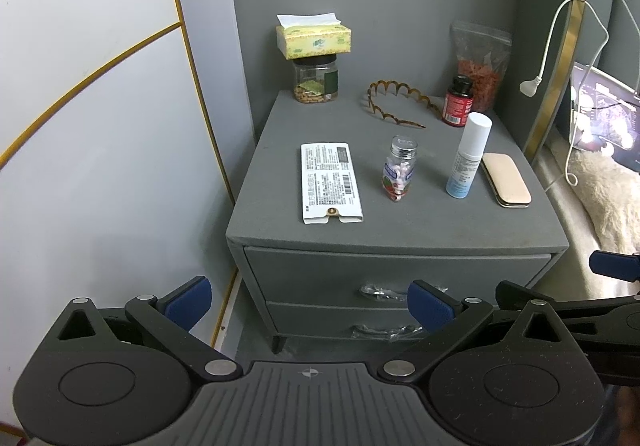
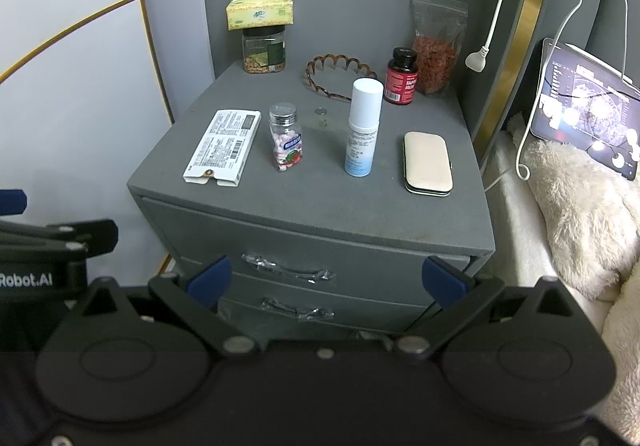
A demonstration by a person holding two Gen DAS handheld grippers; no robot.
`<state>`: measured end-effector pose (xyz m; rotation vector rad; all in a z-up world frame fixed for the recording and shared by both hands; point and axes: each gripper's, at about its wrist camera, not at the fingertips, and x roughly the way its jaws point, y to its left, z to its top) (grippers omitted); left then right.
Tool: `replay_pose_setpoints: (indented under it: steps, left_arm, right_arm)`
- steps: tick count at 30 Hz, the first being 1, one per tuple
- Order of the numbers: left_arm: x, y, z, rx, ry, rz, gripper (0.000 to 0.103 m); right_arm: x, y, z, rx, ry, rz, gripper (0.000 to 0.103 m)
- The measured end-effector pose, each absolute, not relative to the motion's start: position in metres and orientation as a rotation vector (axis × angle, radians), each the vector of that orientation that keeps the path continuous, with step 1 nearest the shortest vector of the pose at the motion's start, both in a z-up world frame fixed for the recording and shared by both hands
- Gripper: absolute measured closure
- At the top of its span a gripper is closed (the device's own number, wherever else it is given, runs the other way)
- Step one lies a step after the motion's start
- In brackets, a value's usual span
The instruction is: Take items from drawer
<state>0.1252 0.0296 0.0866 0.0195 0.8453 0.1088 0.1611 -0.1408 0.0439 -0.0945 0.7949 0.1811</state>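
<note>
Hovering before the grey nightstand [image 1: 396,222], left gripper [image 1: 310,300] is spread wide, empty; both drawers [image 1: 396,274] closed beneath its top. Right wrist view: right gripper [image 2: 326,280] likewise released, empty, level with the upper drawer handle [image 2: 288,270]; pill bottle [image 2: 286,138] upright on nightstand top.

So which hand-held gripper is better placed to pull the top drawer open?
Probably the right hand-held gripper: open, with the top drawer handle between its fingers. The left is open too, but its handle view is partly blocked.
</note>
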Motion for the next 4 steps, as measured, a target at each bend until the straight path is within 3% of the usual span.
replay_pose_setpoints:
  steps: [4]
  left_arm:
    - [0.1246,0.0294,0.0871,0.021,0.842,0.110,0.000]
  right_arm:
    - [0.1611,-0.1408,0.0443,-0.095,0.795,0.180,0.000]
